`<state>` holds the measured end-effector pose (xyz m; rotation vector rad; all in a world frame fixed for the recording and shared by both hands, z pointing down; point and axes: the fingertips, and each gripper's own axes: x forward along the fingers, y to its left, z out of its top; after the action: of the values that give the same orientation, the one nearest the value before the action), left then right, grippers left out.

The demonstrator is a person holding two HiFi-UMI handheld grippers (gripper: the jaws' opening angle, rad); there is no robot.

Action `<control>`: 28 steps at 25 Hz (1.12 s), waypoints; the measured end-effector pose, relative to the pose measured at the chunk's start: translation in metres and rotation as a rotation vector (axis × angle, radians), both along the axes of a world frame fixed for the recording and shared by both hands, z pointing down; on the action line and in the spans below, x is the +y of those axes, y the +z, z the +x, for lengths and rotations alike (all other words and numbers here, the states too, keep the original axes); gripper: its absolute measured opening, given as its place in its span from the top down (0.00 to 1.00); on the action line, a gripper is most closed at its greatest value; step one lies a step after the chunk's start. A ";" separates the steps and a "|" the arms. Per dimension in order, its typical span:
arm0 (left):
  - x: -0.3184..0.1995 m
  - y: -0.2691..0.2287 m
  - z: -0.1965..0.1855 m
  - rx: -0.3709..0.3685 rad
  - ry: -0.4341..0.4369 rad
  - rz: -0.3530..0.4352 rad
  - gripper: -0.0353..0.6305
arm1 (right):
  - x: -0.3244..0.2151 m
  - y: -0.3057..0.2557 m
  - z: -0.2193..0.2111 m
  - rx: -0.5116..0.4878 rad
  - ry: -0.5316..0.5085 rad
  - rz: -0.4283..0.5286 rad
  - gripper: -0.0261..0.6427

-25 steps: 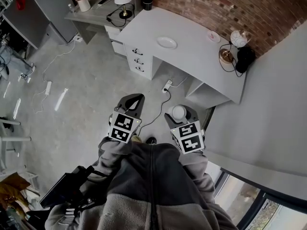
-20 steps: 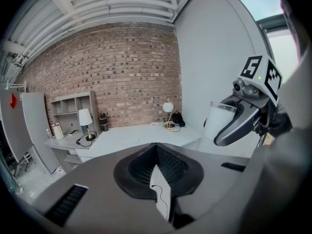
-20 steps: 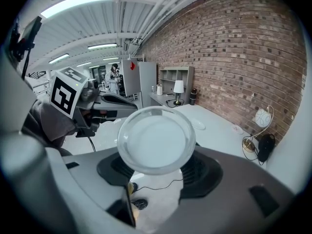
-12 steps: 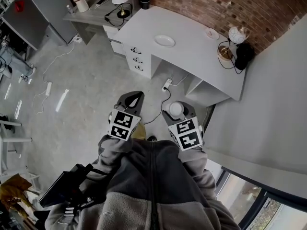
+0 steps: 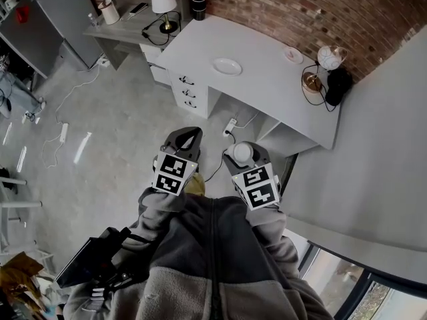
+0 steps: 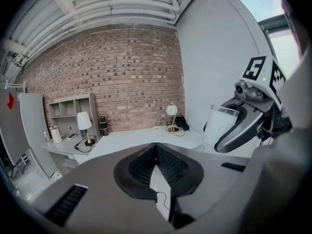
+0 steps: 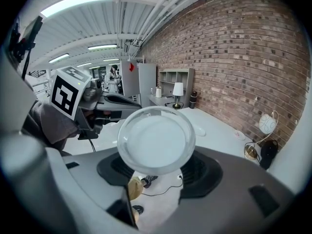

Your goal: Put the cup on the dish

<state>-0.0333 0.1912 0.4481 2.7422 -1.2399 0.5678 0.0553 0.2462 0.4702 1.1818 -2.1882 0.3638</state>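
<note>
Holding cup [image 7: 156,139] in right gripper [image 5: 245,153], jaws wide apart & pressed on opposite sides of its round wall, showing what seems its open end to that gripper's camera. Carrying nothing in left gripper [image 5: 186,137], jaws together, just beside the other one, both out over floor [image 5: 113,132] & well short of dish [image 5: 227,66]. Nowhere near dish w/ cup yet: carried in air, well apart from it, w/ edge of desk [image 5: 267,89] & open floor between. Looks thin-walled, translucent, empty, so prob light; maybe plastic, maybe frosted glass, can't tell which, so treat as fragile-ish. Smooth & round, so prob slippery under pads; squeeze enough to stop sliding, not enough to flex or crack wall. Best taken across wall approx mid-height, as gripped now, not by rim. Lower base-first onto middle of dish, upright, no dropping: shallow, small-looking, prob loose on desk, so could skid or tip if nudged at its edge. Open jaws only w/ base flat on dish. No need for left gripper except maybe to steady dish.
</note>
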 end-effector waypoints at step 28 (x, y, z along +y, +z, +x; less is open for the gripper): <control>-0.235 -0.008 0.002 0.019 0.086 -0.022 0.94 | -0.229 -0.014 0.008 -0.019 0.138 -0.007 0.58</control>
<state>-0.0313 -0.0436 0.4399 2.7868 -1.1097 0.5579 0.0635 0.0168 0.4559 1.3346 -2.1249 0.4424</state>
